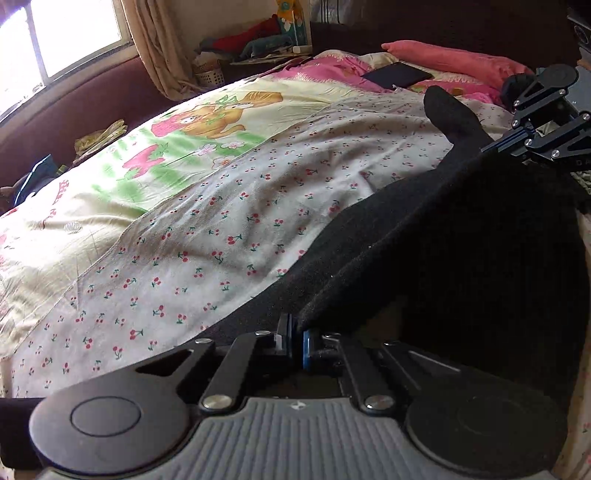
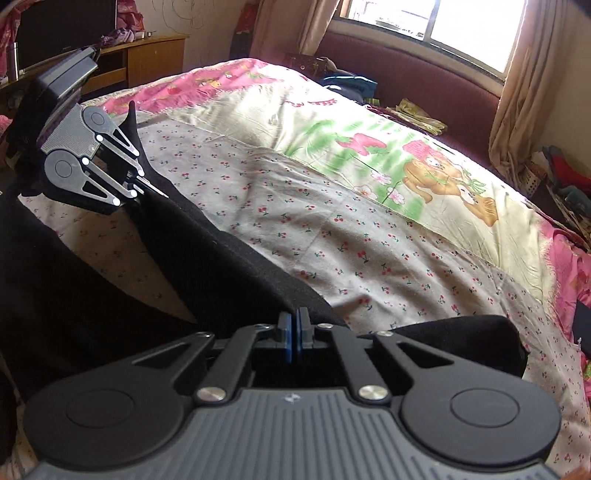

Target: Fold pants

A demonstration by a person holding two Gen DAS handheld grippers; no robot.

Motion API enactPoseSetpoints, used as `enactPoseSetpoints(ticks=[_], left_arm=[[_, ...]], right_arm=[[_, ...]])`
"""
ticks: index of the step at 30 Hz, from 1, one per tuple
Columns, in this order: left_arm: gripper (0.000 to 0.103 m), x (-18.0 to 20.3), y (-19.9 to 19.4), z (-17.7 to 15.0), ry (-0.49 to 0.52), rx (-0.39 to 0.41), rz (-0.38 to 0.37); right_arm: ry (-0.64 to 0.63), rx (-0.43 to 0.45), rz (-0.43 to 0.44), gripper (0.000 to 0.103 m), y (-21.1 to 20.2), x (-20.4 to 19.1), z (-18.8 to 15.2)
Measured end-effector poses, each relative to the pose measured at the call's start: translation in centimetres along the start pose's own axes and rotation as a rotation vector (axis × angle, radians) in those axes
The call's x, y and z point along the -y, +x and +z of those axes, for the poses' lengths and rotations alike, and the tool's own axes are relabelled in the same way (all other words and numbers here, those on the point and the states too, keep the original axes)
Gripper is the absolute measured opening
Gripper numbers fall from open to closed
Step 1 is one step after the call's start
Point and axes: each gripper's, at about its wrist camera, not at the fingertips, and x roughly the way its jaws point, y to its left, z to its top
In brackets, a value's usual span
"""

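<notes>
So the black pants point(image 1: 461, 236) are draped along the near side of the bed, lifted off the cherry-print sheet point(image 1: 229, 221) with an edge stretched between the two grippers. Loads of open sheet beyond that edge, all the way to the cartoon bedspread point(image 2: 369, 122), the pink pillow point(image 1: 454, 59) and the dark red headboard point(image 2: 406, 74) under the window point(image 2: 461, 26). Left gripper point(image 1: 295, 341) points downward, fingers pinching the pants' edge. Right gripper point(image 2: 294, 334) tilts down too, fingers pressed together on the black fabric.
</notes>
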Motion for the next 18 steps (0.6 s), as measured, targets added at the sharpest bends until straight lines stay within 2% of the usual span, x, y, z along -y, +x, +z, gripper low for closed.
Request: enactPoseSetpoints(ticks=[3,6,10,12,15,17,18], left_arm=[[0.019,5.0,-3.9,-4.4,-0.024,-0.001,-0.02],[0.02,9.1,-5.5,-8.4,-0.067,-0.032,-0.053],[0.023,12.4,-5.7,-10.8,-0.05,-0.051,0.028],[0.023,12.7,-5.9,-10.6,-0.046,-0.044,0.053],[0.025,13.4,-6.5,-10.2,-0.018,-0.028,0.057],[0.025,13.8,-6.5,-10.2,-0.003,-0.027,0.059],[0.026,13.8,-6.2,-10.4,-0.003,-0.03,0.058]], right_arm=[[0.044,0.004,0.02,0.002,-3.8,-4.6,-4.3],[0.165,-0.042,0.035,0.002,-5.1,-7.8,-9.2],[0.267,-0.1,-0.023,0.009,-3.5,-9.8,-13.9],[0.336,-0.072,-0.064,0.012,-4.6,-9.8,-14.7],[0.467,0.006,-0.109,0.025,-7.7,-8.3,-15.4],[0.572,0.064,-0.157,0.041,-9.4,-6.5,-16.3],[0.659,0.091,-0.184,0.042,-10.1,-5.3,-17.1]])
